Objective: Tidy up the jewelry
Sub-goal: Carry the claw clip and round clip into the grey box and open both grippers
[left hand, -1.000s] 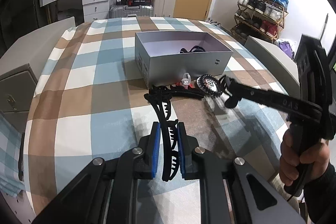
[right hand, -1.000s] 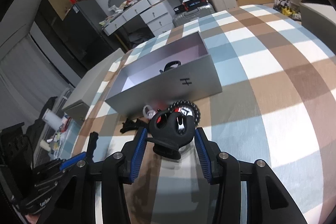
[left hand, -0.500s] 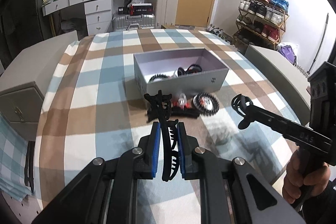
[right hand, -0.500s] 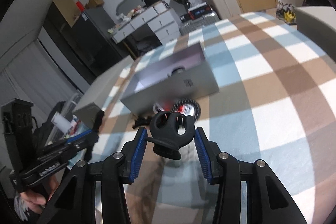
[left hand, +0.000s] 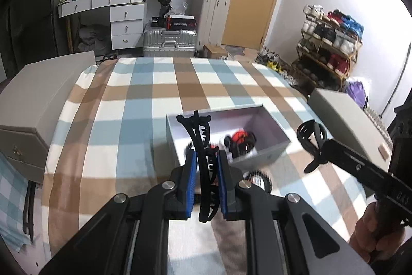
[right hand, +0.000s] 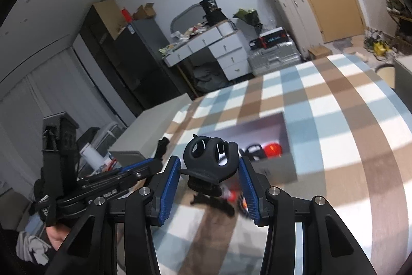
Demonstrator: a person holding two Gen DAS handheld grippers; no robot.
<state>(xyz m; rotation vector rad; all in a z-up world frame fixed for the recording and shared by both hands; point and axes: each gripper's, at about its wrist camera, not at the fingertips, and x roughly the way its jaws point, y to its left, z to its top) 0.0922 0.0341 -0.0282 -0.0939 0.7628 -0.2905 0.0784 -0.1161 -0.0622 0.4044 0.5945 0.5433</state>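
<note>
My left gripper (left hand: 207, 156) is shut on a long black banana hair clip (left hand: 198, 130), which sticks out forward over the near left corner of the open grey box (left hand: 260, 159). My right gripper (right hand: 208, 163) is shut on a rounded black claw clip (right hand: 209, 155) and holds it in the air in front of the box (right hand: 278, 168). In the left wrist view that claw clip (left hand: 310, 137) hangs just right of the box. Red and black pieces (left hand: 240, 138) lie inside the box. A black beaded ring (left hand: 257, 177) lies on the cloth before it.
The box stands on a table with a blue, brown and white checked cloth (left hand: 134, 105). Grey cabinets flank the table at left (left hand: 38, 99) and right (left hand: 347, 115). Behind are a silver suitcase (left hand: 168, 40), a white desk (left hand: 116, 9) and a shoe rack (left hand: 332, 43).
Both grippers have risen off the cloth with their clips and moved toward the box. The box's inside now shows from above, and the loose pieces on the cloth lie below the grippers.
</note>
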